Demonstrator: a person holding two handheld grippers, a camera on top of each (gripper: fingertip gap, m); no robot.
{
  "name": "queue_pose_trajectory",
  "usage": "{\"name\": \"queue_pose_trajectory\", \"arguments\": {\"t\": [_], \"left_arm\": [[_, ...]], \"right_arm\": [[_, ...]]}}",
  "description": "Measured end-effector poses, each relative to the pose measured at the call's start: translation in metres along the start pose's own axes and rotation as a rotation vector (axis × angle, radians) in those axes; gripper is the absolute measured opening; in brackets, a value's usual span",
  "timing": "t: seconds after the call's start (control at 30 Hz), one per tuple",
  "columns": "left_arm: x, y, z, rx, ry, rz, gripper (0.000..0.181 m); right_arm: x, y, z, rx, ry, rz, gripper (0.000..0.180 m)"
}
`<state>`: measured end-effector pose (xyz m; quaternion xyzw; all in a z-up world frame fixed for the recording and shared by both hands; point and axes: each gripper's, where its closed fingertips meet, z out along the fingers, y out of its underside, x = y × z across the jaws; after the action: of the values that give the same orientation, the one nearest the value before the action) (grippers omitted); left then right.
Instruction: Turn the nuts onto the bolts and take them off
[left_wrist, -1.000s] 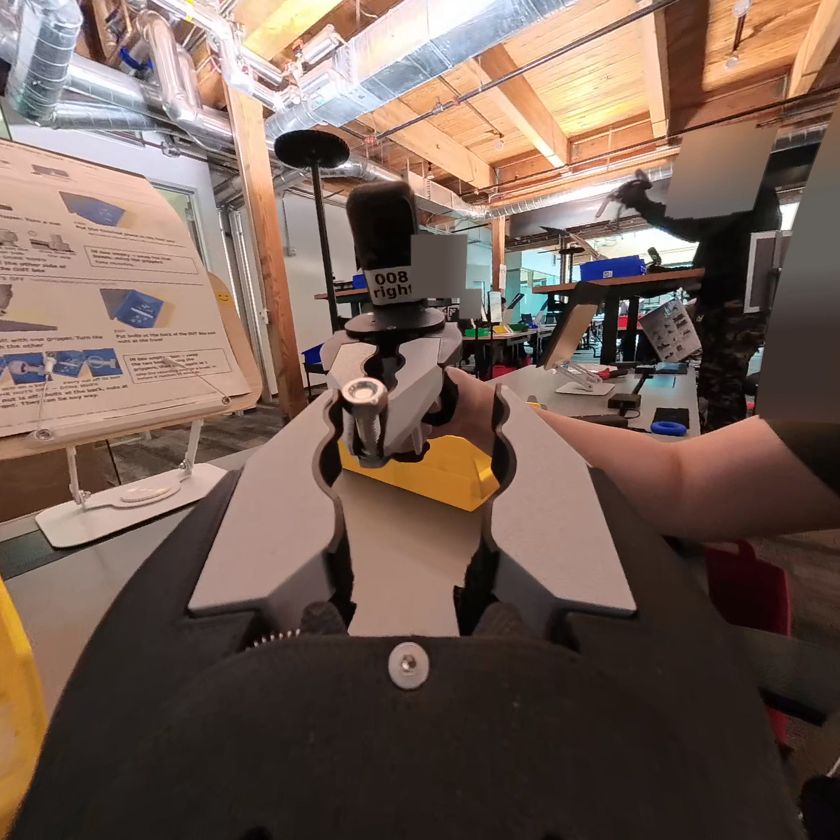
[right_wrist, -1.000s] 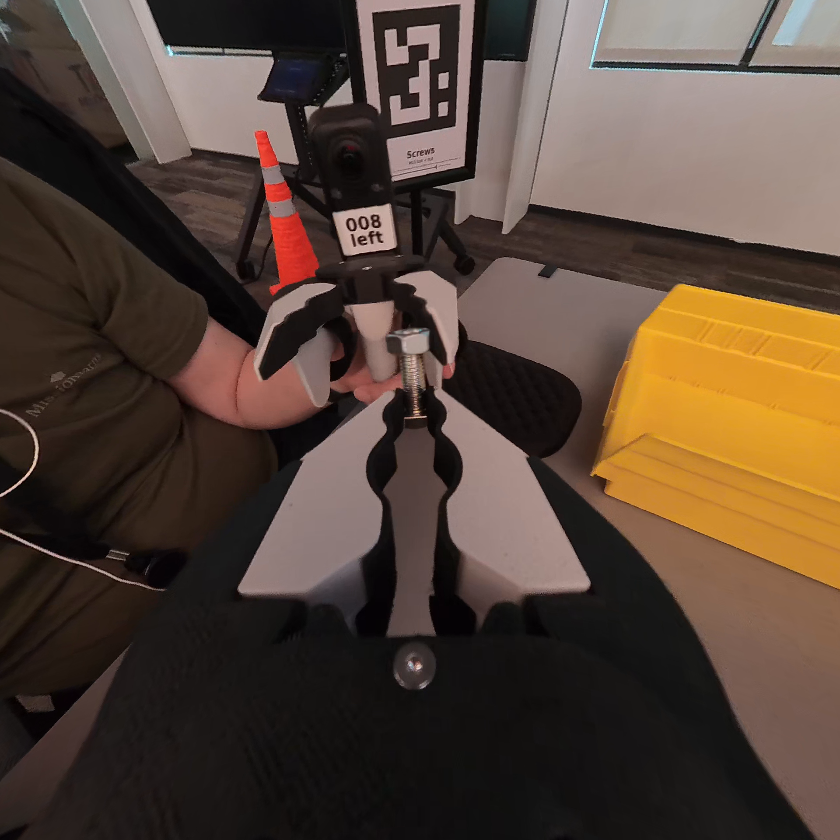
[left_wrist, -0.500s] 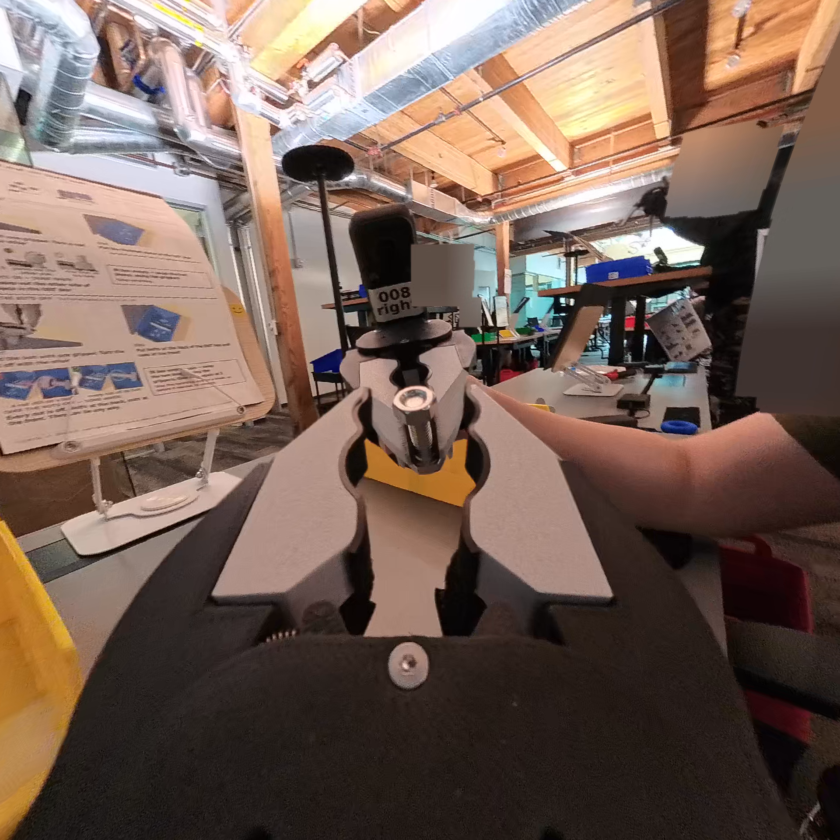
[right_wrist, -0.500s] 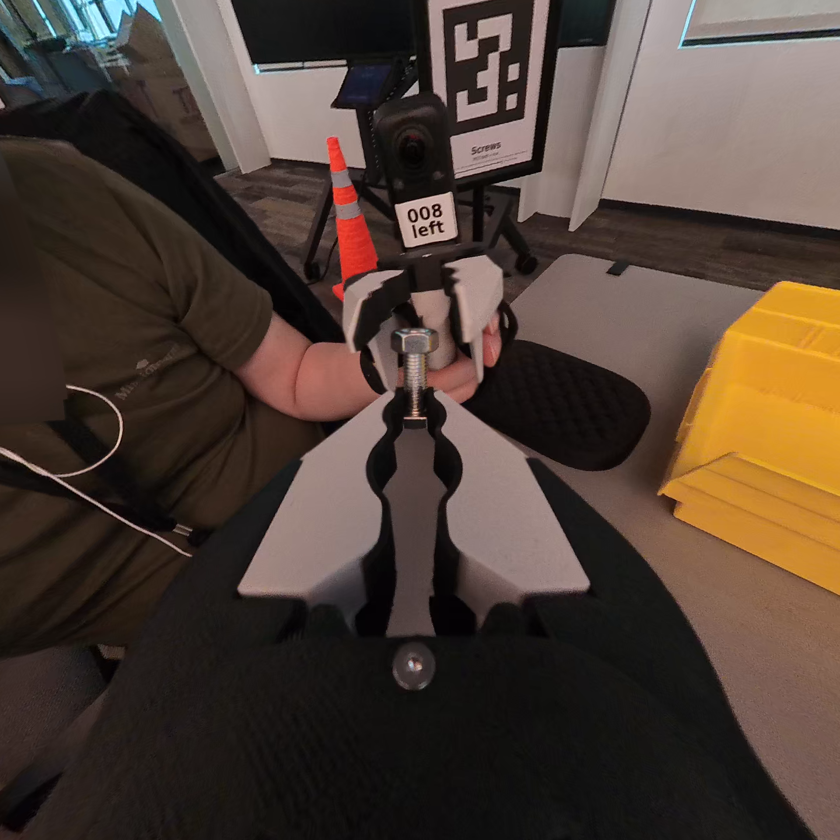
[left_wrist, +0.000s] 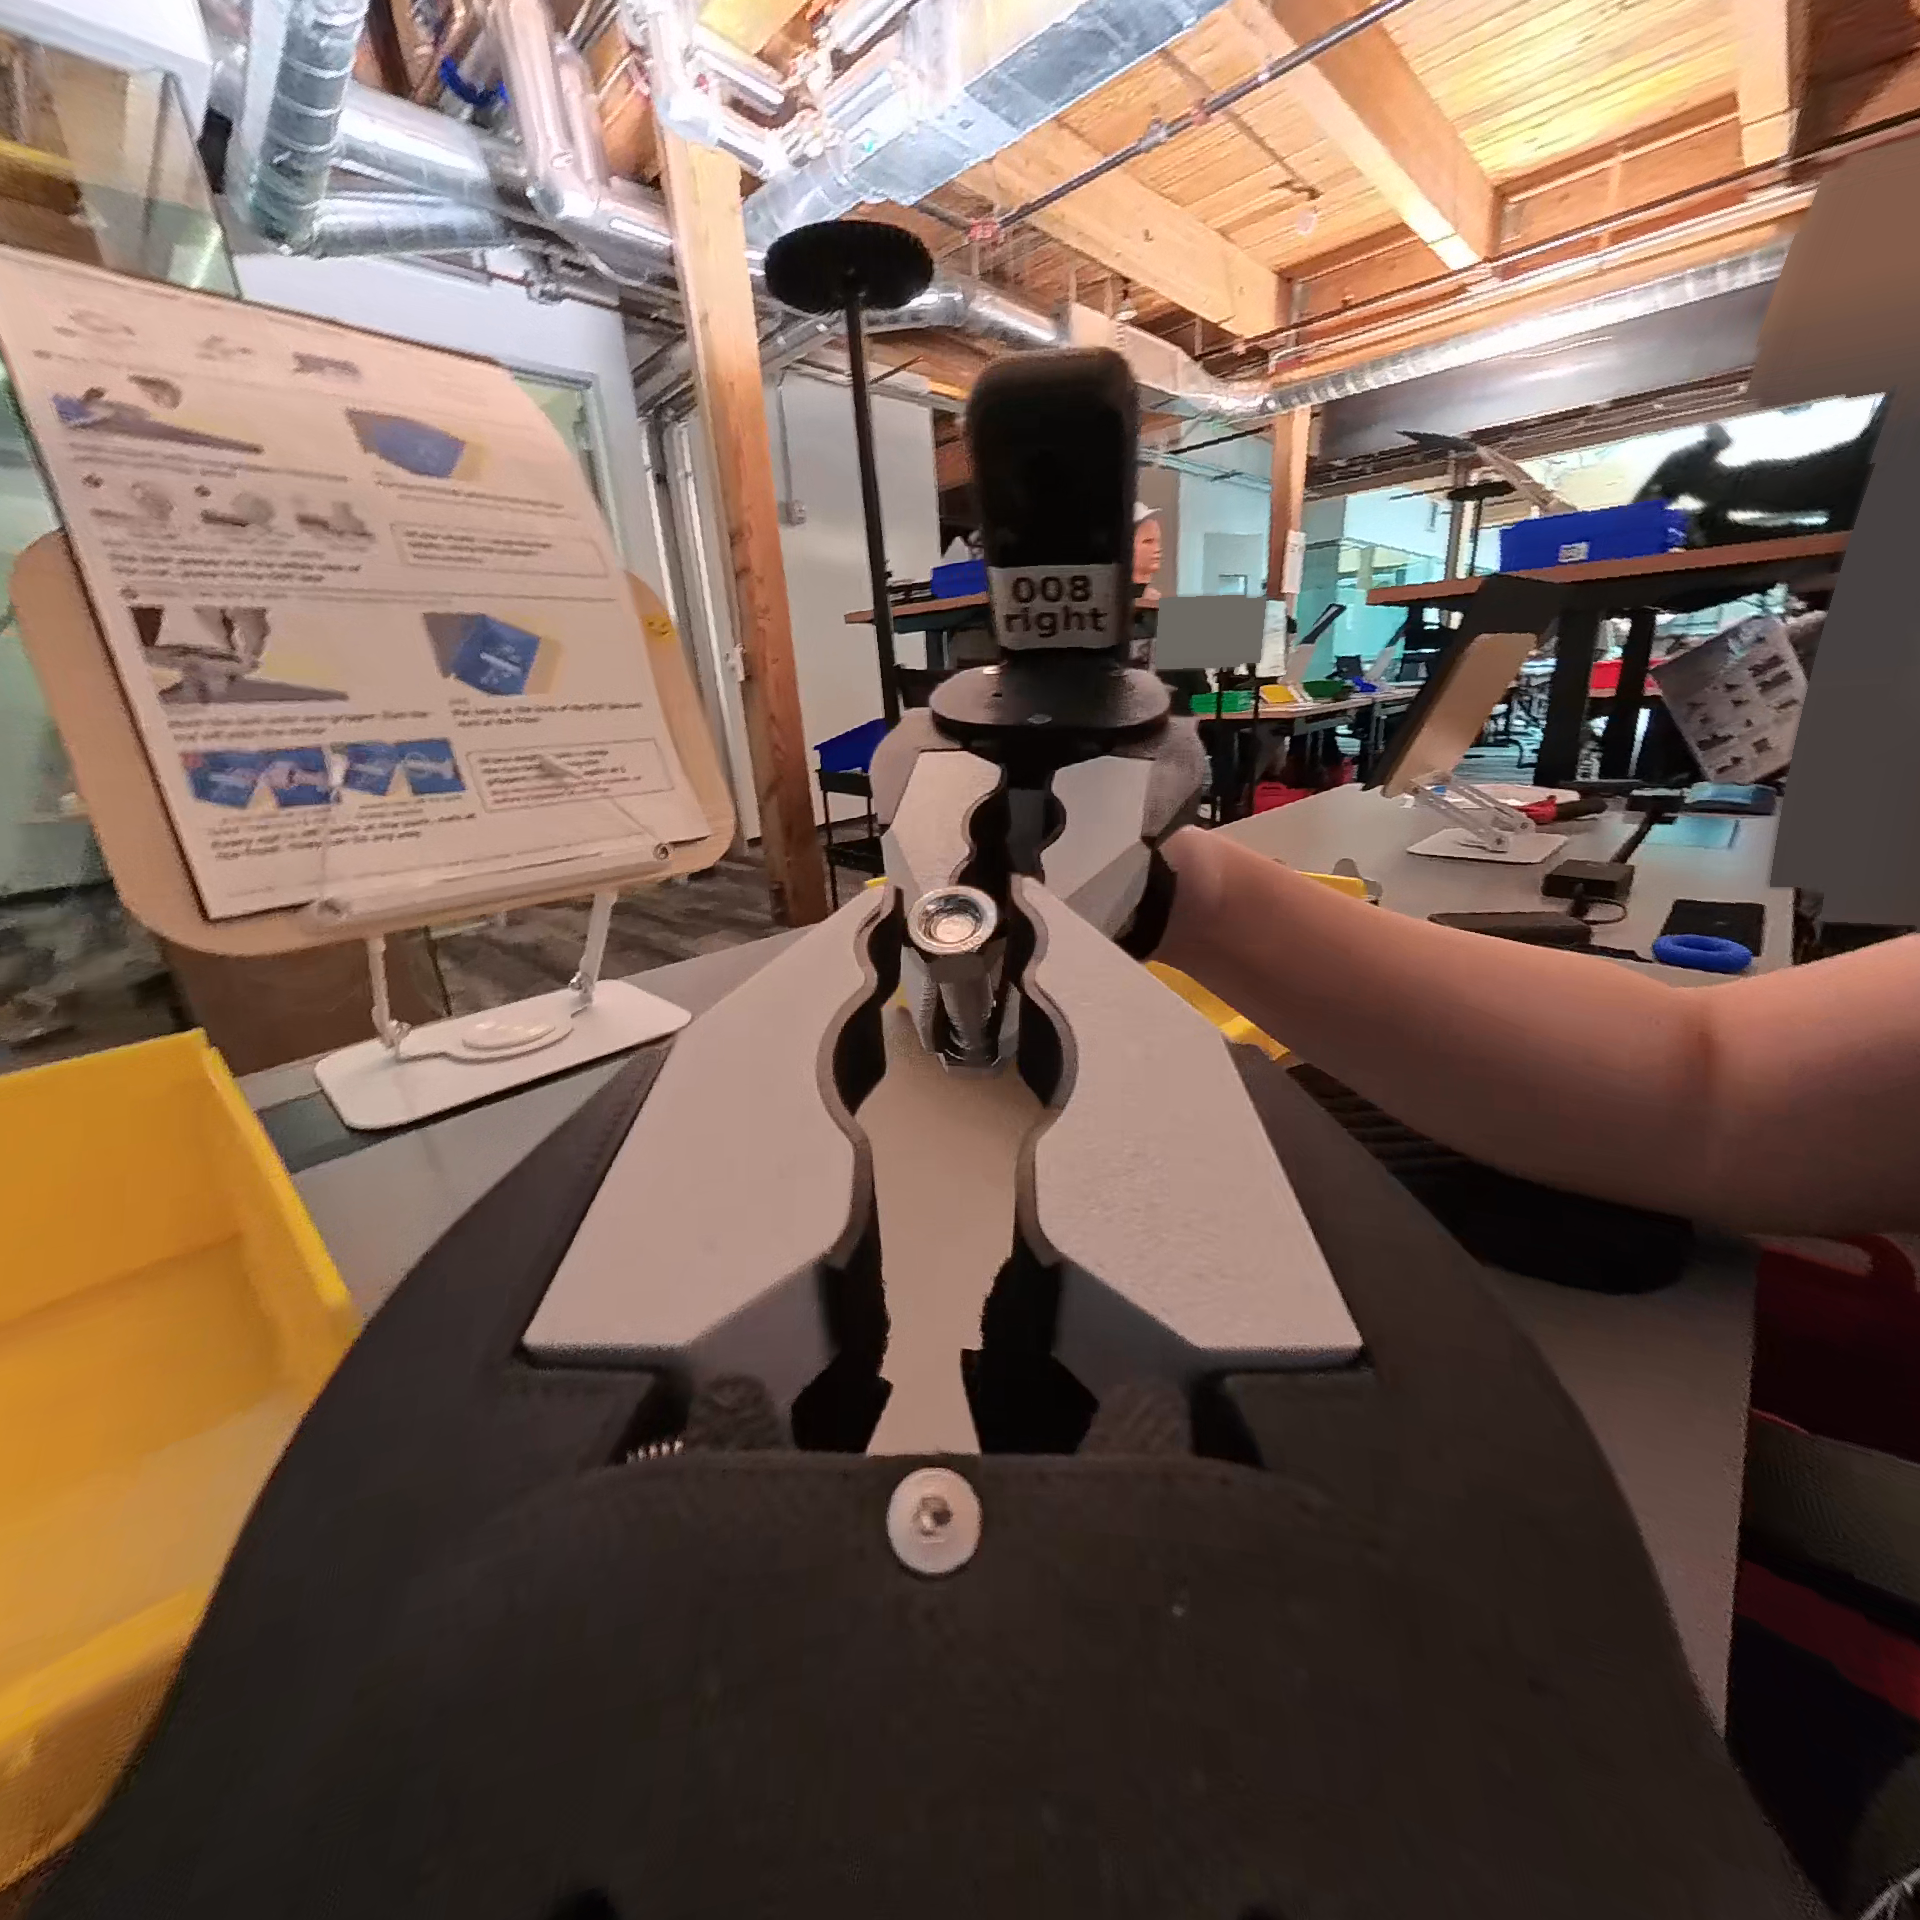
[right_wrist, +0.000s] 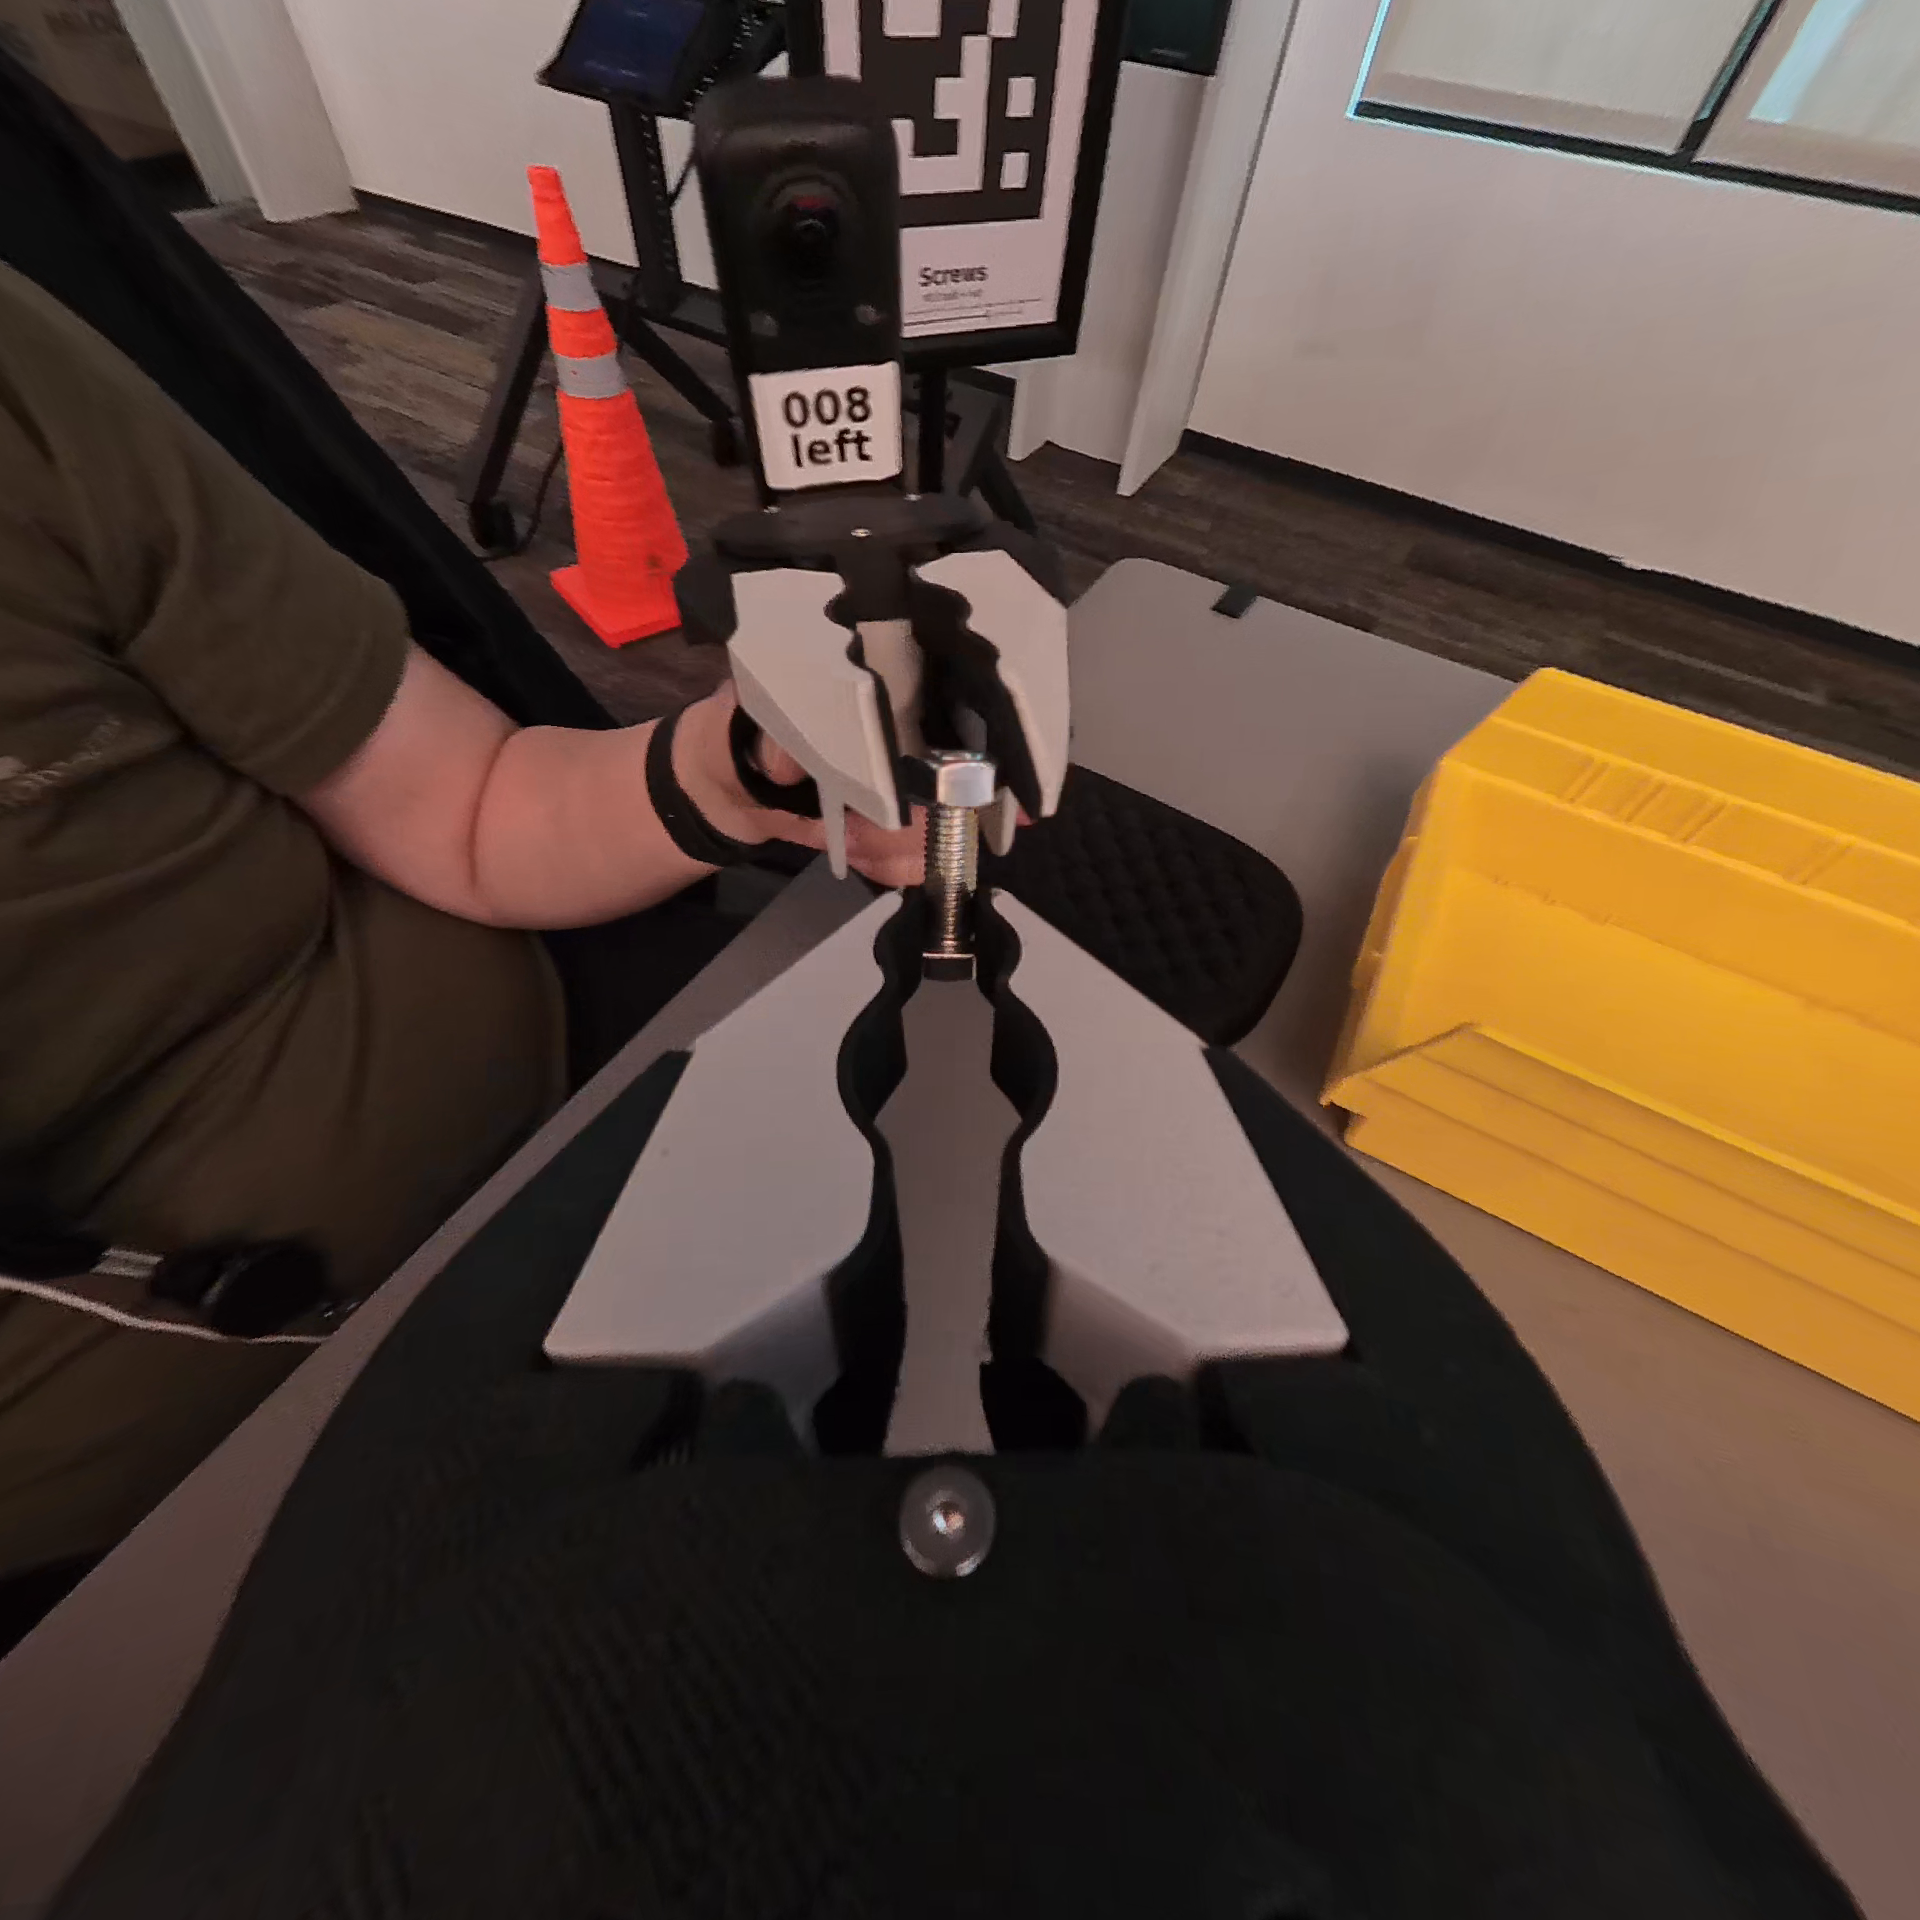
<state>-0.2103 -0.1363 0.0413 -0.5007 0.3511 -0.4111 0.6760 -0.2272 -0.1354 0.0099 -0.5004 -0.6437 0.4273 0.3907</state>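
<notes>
Two grippers meet tip to tip above the table (right_wrist: 1299, 665), sharing one bolt (right_wrist: 948, 862). Right gripper (right_wrist: 948, 951) pinches the bolt's lower end between its jaw tips, shank pointing away from it. Left gripper (left_wrist: 951, 940) has its jaws drawn in around the nut (right_wrist: 948, 779) at the bolt's far end; actual contact cannot be told. Yellow bins (right_wrist: 1621, 997) stand beside the jaws.
</notes>
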Motion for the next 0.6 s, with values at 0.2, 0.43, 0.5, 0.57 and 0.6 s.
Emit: {"name": "queue_pose_trajectory", "arguments": {"t": [0.2,0.43,0.5,0.57,0.6], "left_arm": [[-0.009,0.000,0.005,-0.013,-0.033,-0.017,0.042],[0.022,-0.010,0.011,-0.012,0.165,0.014,0.022],[0.031,-0.009,0.013,-0.026,0.207,0.035,0.013],[0.030,-0.006,0.016,-0.045,0.191,0.071,0.009],[0.029,-0.006,0.017,-0.047,0.175,0.087,0.008]], "right_arm": [[0.005,-0.003,-0.008,0.048,-0.007,0.057,0.008],[-0.027,-0.020,-0.029,0.131,-0.219,0.112,0.008],[-0.027,-0.020,-0.028,0.121,-0.213,0.105,0.008],[-0.026,-0.020,-0.028,0.119,-0.204,0.100,0.008],[-0.023,-0.020,-0.029,0.122,-0.191,0.097,0.008]]}}
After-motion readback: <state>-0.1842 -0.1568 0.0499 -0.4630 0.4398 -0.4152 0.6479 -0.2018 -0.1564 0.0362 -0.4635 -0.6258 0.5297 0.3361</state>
